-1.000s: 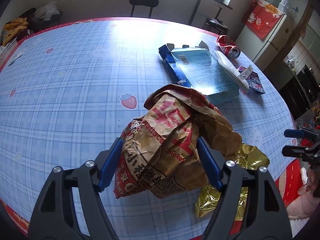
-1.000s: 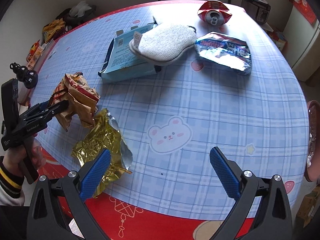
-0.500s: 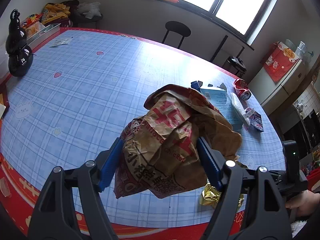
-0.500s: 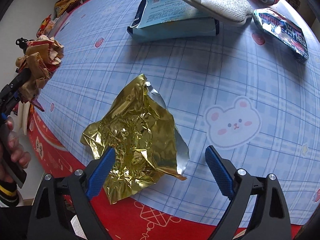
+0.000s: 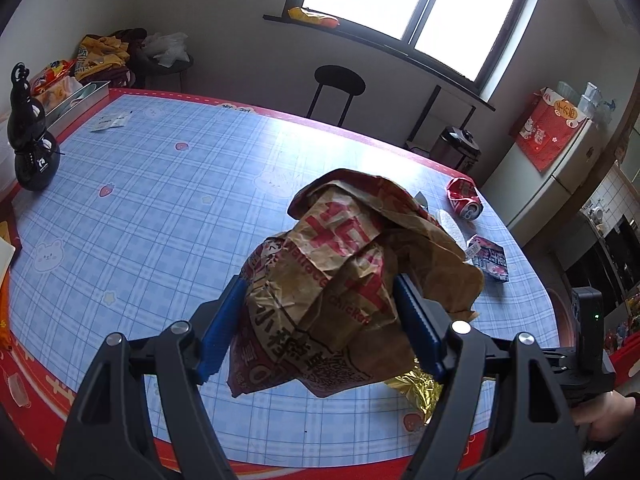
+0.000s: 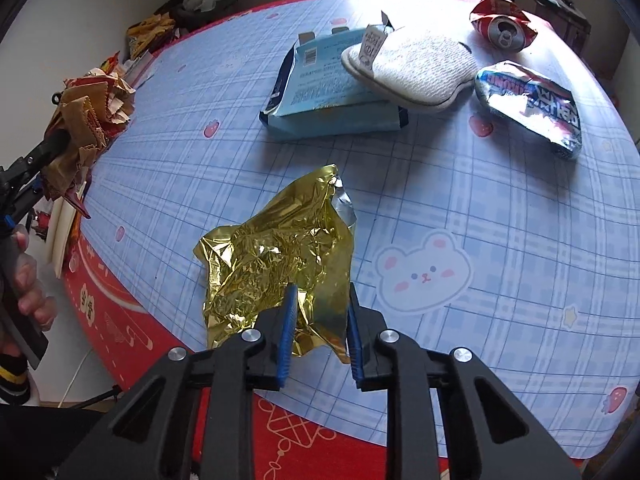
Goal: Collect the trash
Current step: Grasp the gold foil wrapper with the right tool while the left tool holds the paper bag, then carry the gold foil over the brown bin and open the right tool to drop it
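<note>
The left gripper point(image 5: 320, 320) has a crumpled brown chicken bag point(image 5: 352, 280) squeezed between its blue pads, carried up off the table point(image 5: 160, 220), presumably so one bundle is already in hand while the other side works. The right gripper point(image 6: 318, 328) is down at the near edge with its fingers drawn in on the near flap of a gold foil wrapper point(image 6: 280, 256); the wrapper's far part lies on the cloth, so I'd judge the pinch is just made and the lift not begun. Foil is slippery and springy, so a shallow nip on one flap could slide out. Farther off wait a flattened blue box point(image 6: 320, 88) with a white slipper point(image 6: 416, 68) lying on its right end, a silver-blue snack packet point(image 6: 532, 108) to the right, and a crushed red can point(image 6: 502, 28) at the far right.
</note>
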`<action>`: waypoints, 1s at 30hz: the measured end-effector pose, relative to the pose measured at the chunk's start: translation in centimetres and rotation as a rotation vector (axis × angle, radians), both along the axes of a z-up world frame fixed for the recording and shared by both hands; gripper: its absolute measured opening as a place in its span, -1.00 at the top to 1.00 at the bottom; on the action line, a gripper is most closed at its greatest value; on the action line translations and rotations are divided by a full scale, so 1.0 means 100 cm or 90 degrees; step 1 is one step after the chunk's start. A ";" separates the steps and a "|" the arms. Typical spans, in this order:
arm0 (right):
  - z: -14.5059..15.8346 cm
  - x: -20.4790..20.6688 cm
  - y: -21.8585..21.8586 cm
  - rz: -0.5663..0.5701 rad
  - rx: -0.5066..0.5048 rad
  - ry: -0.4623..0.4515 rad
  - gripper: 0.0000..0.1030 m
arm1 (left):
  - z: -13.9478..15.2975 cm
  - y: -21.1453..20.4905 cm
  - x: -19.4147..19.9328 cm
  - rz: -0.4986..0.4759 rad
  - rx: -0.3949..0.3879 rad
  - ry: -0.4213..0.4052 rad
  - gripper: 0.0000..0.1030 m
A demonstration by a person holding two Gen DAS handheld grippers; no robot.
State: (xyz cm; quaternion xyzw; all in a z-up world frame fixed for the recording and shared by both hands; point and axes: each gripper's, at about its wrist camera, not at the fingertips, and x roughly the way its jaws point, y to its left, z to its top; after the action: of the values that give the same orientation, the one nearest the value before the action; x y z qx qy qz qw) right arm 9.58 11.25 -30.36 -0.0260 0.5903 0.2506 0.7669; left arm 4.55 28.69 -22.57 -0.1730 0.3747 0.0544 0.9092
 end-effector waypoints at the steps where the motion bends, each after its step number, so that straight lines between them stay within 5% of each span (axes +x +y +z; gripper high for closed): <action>1: 0.005 0.000 -0.004 -0.003 0.006 -0.009 0.57 | 0.003 -0.004 0.002 -0.003 0.000 -0.005 -0.45; 17: 0.103 0.004 -0.143 -0.141 0.065 -0.167 0.57 | 0.062 -0.089 0.037 -0.067 0.012 -0.079 -0.45; 30: 0.200 -0.011 -0.347 -0.338 0.015 -0.344 0.57 | 0.112 -0.206 0.068 -0.151 0.014 -0.143 -0.46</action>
State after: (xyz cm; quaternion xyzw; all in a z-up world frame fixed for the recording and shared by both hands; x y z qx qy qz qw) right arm 8.45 -23.47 -10.33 0.0716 0.3497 0.0343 0.9335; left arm 11.37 8.11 -11.40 -0.1225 0.2876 -0.0687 0.9474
